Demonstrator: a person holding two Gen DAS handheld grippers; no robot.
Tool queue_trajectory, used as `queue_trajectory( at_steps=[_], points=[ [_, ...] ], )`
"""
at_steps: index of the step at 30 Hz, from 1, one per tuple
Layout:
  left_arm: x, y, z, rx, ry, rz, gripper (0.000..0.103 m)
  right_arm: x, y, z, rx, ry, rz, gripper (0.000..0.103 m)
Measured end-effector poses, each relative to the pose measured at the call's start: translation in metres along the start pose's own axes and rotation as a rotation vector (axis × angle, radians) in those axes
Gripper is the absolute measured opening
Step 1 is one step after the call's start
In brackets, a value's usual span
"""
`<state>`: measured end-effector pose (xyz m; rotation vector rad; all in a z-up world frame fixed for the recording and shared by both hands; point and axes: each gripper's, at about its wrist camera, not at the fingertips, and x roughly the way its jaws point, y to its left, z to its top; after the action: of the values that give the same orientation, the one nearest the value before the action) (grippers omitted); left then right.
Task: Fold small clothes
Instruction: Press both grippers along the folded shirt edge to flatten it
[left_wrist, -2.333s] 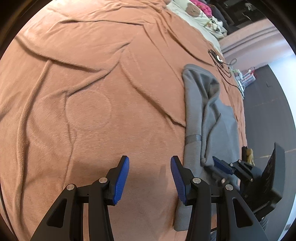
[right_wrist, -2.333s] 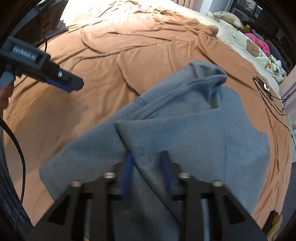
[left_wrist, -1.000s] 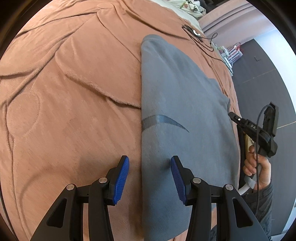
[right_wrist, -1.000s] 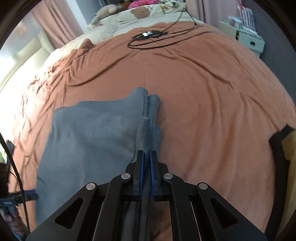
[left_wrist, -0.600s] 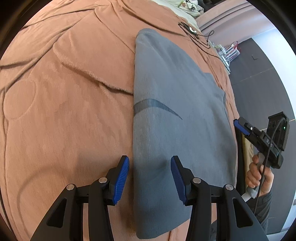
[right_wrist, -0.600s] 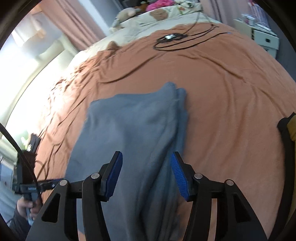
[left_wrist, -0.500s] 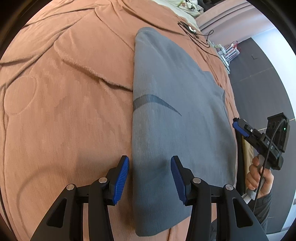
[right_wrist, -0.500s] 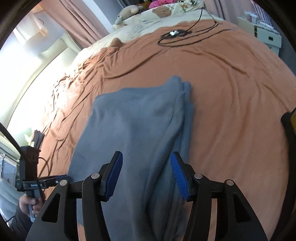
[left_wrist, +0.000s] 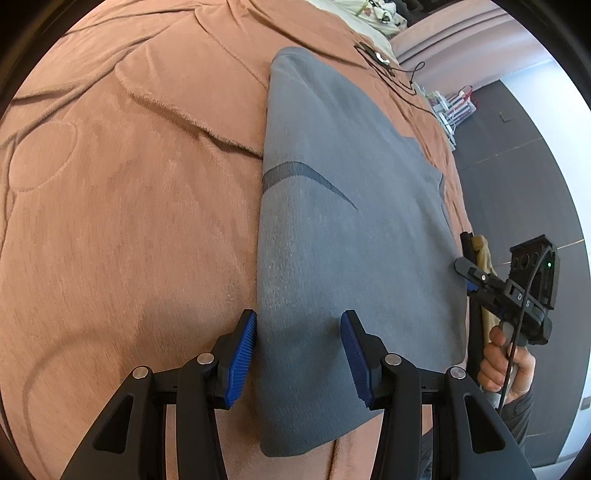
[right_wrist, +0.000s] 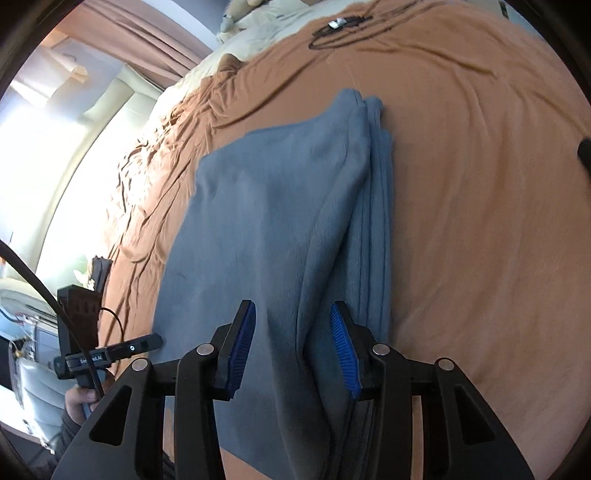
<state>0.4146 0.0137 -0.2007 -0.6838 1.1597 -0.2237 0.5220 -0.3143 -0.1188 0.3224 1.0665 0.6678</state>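
Observation:
A grey-blue garment (left_wrist: 332, 221) lies folded lengthwise on the brown bedspread (left_wrist: 129, 221), a dark curved stripe on its top. My left gripper (left_wrist: 297, 350) is open, its fingers either side of the garment's left edge near the close end. In the right wrist view the garment (right_wrist: 266, 221) shows stacked layers along its right edge. My right gripper (right_wrist: 291, 350) is closing over a raised ridge of that cloth, the pads clear of it. A hand holds each gripper: the right gripper (left_wrist: 464, 275) at the garment's right edge, the left gripper (right_wrist: 155, 338) at its left.
A black cable with a small device (right_wrist: 343, 26) lies on the bedspread beyond the garment. Pale pillows and plush toys (right_wrist: 240, 14) sit at the head of the bed. A yellow-and-black item (left_wrist: 480, 247) hangs at the bed's right edge above dark floor (left_wrist: 535, 184).
The right gripper let go of the garment's folded edge, opened wide, swung left over the cloth, and now stands a little narrower. The left gripper edged up to the garment's left edge.

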Motion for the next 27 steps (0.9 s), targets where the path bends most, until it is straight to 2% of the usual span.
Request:
queue_trajectory(
  at_steps=[3, 4, 6, 8, 13, 17, 22, 25, 26, 27],
  points=[
    [0.000, -0.001, -0.003, 0.000, 0.004, 0.000, 0.049, 0.003, -0.004, 0.007, 0.033, -0.003, 0.018, 0.040],
    [0.000, -0.002, -0.004, 0.000, 0.005, 0.000, 0.049, 0.002, -0.007, 0.010, 0.046, -0.010, 0.019, 0.035],
    [0.000, -0.002, -0.006, 0.002, 0.009, 0.000, 0.049, 0.005, -0.011, 0.013, 0.077, -0.014, 0.007, 0.012],
    [-0.001, -0.002, -0.009, 0.002, 0.015, -0.003, 0.049, 0.005, -0.017, 0.016, 0.108, -0.021, -0.001, 0.005],
    [-0.002, -0.003, -0.016, 0.008, 0.030, 0.006, 0.037, -0.011, -0.020, 0.008, 0.098, -0.068, -0.044, 0.002],
    [-0.004, 0.000, -0.019, 0.009, 0.037, -0.005, 0.036, -0.015, -0.024, 0.001, 0.100, -0.075, -0.078, 0.002],
    [-0.006, 0.002, -0.020, 0.001, 0.040, -0.011, 0.037, -0.011, -0.001, -0.001, 0.054, -0.052, -0.094, 0.006],
    [-0.008, 0.007, -0.023, -0.019, 0.043, -0.031, 0.038, -0.024, 0.008, -0.006, 0.023, -0.077, -0.102, 0.016],
    [-0.009, 0.008, -0.024, -0.026, 0.044, -0.037, 0.038, -0.029, 0.008, -0.011, 0.019, -0.088, -0.097, 0.029],
    [-0.009, 0.009, -0.026, -0.032, 0.045, -0.044, 0.038, -0.036, 0.007, -0.015, 0.019, -0.107, -0.094, 0.047]
  ],
)
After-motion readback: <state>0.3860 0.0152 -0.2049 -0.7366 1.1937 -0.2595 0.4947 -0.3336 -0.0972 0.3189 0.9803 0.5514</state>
